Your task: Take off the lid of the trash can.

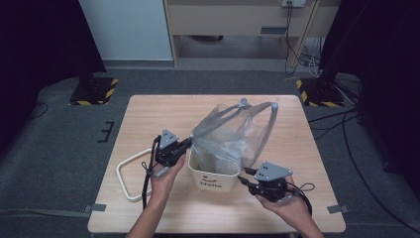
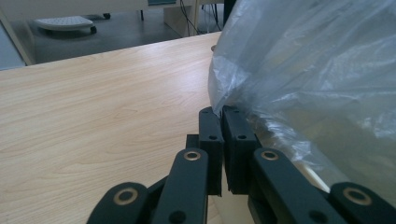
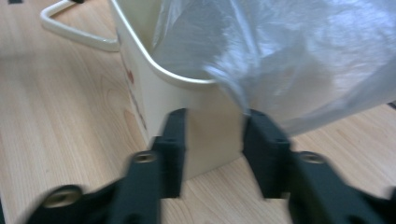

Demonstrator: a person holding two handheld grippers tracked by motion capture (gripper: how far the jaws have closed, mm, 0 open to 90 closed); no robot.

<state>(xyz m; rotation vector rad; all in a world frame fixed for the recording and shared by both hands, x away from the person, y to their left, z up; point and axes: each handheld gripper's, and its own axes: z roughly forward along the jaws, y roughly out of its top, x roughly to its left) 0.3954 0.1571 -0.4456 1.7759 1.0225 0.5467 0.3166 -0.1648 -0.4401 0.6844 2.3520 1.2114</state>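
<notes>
Plastic bag [image 2: 308, 70] edge pinched by left tool [image 2: 223, 112]

Bag [image 2: 308, 60] under my left jaws: thin translucent grey plastic film, crinkled, faint sheen. Bin [image 3: 205, 116]: cream plastic, smooth, slightly glossy, rounded rim. Loose frame [image 1: 130, 176] is of the same cream plastic. Table [image 2: 93, 116]: pale wood-grain surface, smooth, low satin shine. My own jaws: matt black plastic, brass-coloured metal pivots.

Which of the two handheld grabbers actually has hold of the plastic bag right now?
The left gripper: its fingers are pinched shut on the plastic bag's edge. The right gripper stands open, its fingers apart before the cream bin's corner, gripping nothing.
</notes>
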